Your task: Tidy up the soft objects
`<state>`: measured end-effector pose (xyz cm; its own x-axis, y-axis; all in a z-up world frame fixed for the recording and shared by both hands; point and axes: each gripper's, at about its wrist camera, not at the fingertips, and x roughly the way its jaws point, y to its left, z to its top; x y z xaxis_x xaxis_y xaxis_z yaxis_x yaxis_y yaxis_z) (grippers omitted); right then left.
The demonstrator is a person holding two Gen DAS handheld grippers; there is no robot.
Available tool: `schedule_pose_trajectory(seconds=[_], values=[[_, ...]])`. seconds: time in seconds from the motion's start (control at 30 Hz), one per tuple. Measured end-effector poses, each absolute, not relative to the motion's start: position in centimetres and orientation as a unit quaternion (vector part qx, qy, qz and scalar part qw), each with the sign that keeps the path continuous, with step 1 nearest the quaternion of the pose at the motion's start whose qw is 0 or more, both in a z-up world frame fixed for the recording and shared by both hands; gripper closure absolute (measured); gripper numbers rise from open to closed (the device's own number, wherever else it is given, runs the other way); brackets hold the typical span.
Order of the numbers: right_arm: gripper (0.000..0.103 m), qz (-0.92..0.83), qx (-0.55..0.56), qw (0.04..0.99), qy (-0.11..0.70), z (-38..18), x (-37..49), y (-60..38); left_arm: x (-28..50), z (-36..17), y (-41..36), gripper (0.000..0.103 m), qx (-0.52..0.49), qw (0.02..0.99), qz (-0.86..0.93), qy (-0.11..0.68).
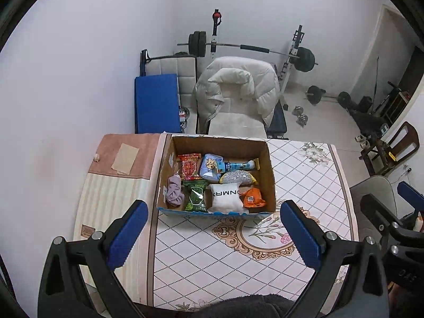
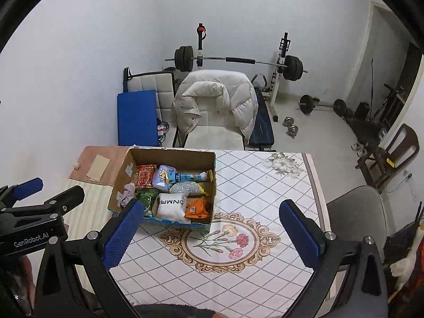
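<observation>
Both grippers, left point(image 1: 213, 228) and right point(image 2: 209, 228), hang spread and empty above the counter point(image 2: 265, 185), so the likely next move is reaching into the box point(image 1: 269, 169).

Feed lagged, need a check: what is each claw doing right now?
Left claw: open, holding nothing, short of the box.
Right claw: open, holding nothing.

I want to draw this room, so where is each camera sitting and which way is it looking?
Left wrist: sits on the left gripper, looking forward and down at the cardboard box; own blue fingers wide apart, the right gripper at its right edge.
Right wrist: sits on the right gripper, looking at the flowered tablecloth; own fingers apart, the left gripper at its left edge.
Both share the box, white pillow pack, and barbell rack.
</observation>
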<state>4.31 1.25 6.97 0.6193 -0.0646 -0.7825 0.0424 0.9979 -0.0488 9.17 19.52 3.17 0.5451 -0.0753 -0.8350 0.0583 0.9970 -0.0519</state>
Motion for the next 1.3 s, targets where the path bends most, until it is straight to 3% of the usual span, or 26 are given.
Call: schedule_pose_trajectory(seconds=[1.3], values=[[0.0,-0.055,-0.033,0.901,0.428,7.5,4.6,0.5,8.1,3.4,19.3,0.0,-0.007,0.887,-0.009,0.462]])
